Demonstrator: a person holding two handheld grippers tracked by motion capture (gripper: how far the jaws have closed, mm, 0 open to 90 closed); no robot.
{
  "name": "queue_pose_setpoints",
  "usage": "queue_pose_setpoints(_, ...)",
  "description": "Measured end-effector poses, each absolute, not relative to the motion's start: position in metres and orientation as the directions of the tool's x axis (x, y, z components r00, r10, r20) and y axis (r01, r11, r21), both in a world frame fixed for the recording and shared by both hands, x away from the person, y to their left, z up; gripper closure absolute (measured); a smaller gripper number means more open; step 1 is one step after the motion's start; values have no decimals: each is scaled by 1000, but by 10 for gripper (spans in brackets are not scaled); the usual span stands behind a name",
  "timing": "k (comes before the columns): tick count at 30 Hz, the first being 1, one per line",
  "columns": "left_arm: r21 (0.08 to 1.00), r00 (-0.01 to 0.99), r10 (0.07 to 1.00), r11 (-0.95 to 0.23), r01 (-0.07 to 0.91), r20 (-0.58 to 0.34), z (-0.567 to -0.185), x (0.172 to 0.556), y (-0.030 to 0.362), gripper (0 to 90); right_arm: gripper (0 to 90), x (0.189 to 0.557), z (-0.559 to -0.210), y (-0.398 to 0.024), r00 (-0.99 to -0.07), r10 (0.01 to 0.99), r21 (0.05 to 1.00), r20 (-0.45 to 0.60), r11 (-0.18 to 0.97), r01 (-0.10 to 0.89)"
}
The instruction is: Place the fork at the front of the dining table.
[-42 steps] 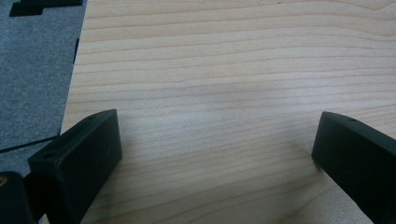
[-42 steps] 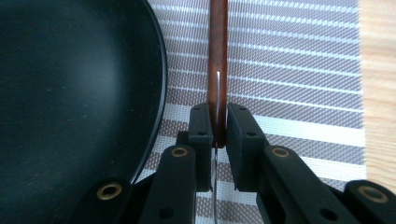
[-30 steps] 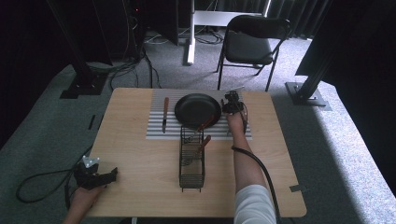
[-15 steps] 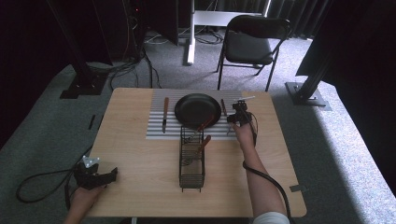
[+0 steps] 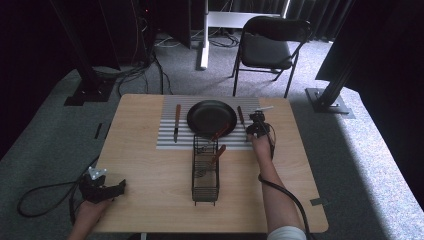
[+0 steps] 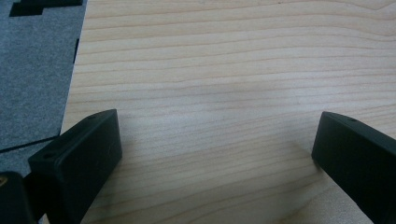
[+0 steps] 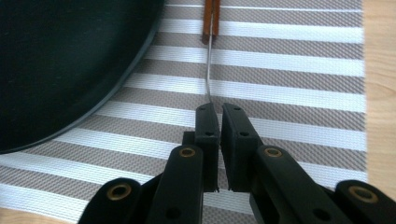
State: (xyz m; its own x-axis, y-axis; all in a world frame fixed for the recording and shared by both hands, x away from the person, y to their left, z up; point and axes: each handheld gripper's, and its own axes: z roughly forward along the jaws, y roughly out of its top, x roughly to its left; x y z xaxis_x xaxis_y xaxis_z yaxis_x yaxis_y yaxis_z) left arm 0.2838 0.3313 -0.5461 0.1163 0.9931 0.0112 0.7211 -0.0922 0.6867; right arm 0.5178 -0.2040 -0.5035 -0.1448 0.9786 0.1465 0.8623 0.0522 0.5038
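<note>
A thin metal utensil with a brown wooden handle [image 7: 211, 18] lies on the striped placemat [image 7: 289, 93], just right of the black plate [image 7: 60, 60]. My right gripper [image 7: 220, 116] has just been closing its jaws, and they now stand shut on the utensil's metal end. From above, the right gripper [image 5: 250, 128] sits at the plate's [image 5: 212, 118] right side beside the utensil [image 5: 240, 115]. My left gripper [image 5: 116, 188] rests at the table's front left edge. Its jaws stand wide apart over bare wood, so the left gripper [image 6: 215, 140] is open with nothing in it.
A wood-handled knife [image 5: 177, 121] lies on the placemat [image 5: 167, 140] left of the plate. A black wire rack [image 5: 205, 172] stands mid-table with wood-handled utensils [image 5: 219, 134] leaning in its far end. A folding chair [image 5: 265, 47] stands beyond the table.
My right hand has slid from the plate's far right rim to the right and toward the person, down to the placemat. The left hand has stayed put.
</note>
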Motion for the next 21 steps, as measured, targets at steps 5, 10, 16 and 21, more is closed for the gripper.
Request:
queue_pose_setpoints(5, 687, 116, 993, -92, 721, 11, -546, 284, 331, 13, 724, 513, -505, -218, -108, 979, 511, 174, 4, 860)
queue_pose_setpoints(10, 687, 116, 993, -92, 721, 11, -546, 284, 331, 13, 541, 502, -505, -225, -95, 970, 519, 222, -35, 854)
queue_pose_setpoints(16, 687, 116, 993, -92, 721, 11, -546, 284, 331, 13, 497, 487, -516, -223, -135, 955, 497, 262, -14, 868)
queue_pose_setpoints(21, 687, 116, 993, -92, 721, 11, -546, 284, 331, 13, 487, 480, -520, -219, -150, 942, 497, 301, -21, 867)
